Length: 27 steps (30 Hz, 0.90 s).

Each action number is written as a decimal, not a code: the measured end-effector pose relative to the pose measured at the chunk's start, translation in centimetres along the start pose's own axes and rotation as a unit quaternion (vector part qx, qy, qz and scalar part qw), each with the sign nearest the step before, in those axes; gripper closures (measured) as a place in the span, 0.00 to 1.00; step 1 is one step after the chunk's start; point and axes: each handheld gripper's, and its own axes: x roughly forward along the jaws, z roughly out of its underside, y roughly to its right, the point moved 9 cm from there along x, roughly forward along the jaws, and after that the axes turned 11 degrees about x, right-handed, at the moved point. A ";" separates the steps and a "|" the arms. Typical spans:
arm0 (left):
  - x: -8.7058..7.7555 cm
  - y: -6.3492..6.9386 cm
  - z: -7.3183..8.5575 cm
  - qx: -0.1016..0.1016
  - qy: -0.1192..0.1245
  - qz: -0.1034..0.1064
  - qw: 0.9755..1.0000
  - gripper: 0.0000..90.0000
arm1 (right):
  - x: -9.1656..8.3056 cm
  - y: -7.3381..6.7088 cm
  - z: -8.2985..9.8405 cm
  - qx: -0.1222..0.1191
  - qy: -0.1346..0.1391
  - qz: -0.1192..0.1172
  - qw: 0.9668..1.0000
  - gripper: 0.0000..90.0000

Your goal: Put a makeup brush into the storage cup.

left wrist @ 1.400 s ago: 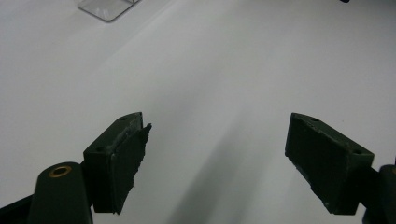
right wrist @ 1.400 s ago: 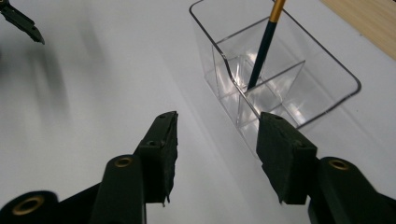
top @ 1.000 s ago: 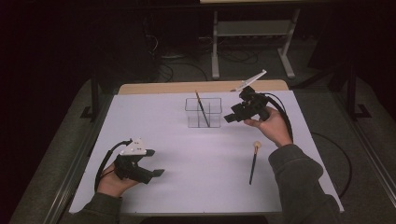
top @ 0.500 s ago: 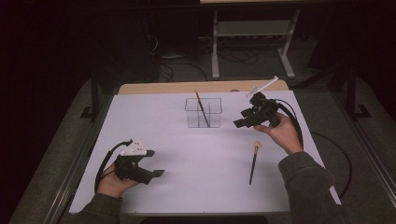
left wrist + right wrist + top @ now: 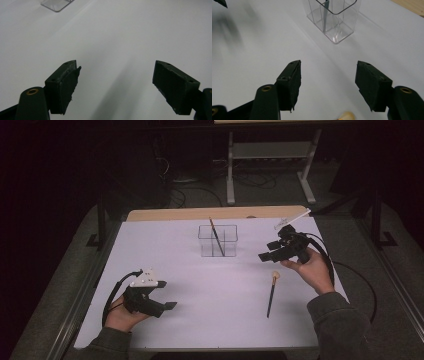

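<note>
White paper-like sheet covers the worktop (image 5: 200,330), and on it lies the thing that the work concerns: a thin dark brush with a pale rounded tip (image 5: 271,293). It lies flat on the right half of the sheet, apart from everything else. Its long axis runs nearly from the near edge to the far edge, a little tilted, with the pale tip at the far end and the dark handle pointing toward the person. The right claw (image 5: 265,256) hovers just beyond this pale tip and a little to its left, so the brush lies below it and toward the person; in the right gripper view the pale tip (image 5: 345,116) appears at the bottom edge, between the jaws and nearer than them. The jaws of this claw stand wide apart and hold nothing. The left claw (image 5: 170,306) rests low over the near left part of the sheet, well apart from the brush, its jaws also wide open and empty. So the right hand is clearly the nearer one. Farther back, near the middle, stands a clear plastic box with compartments (image 5: 218,245), and a second dark brush (image 5: 216,236) leans inside it. I judge that the right claw must come back and down toward the brush, with its jaws set across the handle, not along it.
</note>
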 end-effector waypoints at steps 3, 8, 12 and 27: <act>0.1 0.0 0.0 0.000 0.000 0.000 1.000 0.22 | -0.2 0.1 0.4 0.002 0.001 0.003 1.000 0.41; 0.1 -0.1 0.0 0.004 -0.002 0.000 1.000 0.23 | -0.2 0.4 1.1 0.009 -0.005 0.008 1.000 0.41; 0.1 -0.1 0.0 0.004 -0.002 -0.001 1.000 0.23 | -0.1 0.5 1.7 0.003 -0.011 0.012 1.000 0.41; 0.0 -0.2 0.3 0.001 -0.002 0.001 1.000 0.22 | 0.1 0.4 2.7 0.027 -0.010 0.011 1.000 0.38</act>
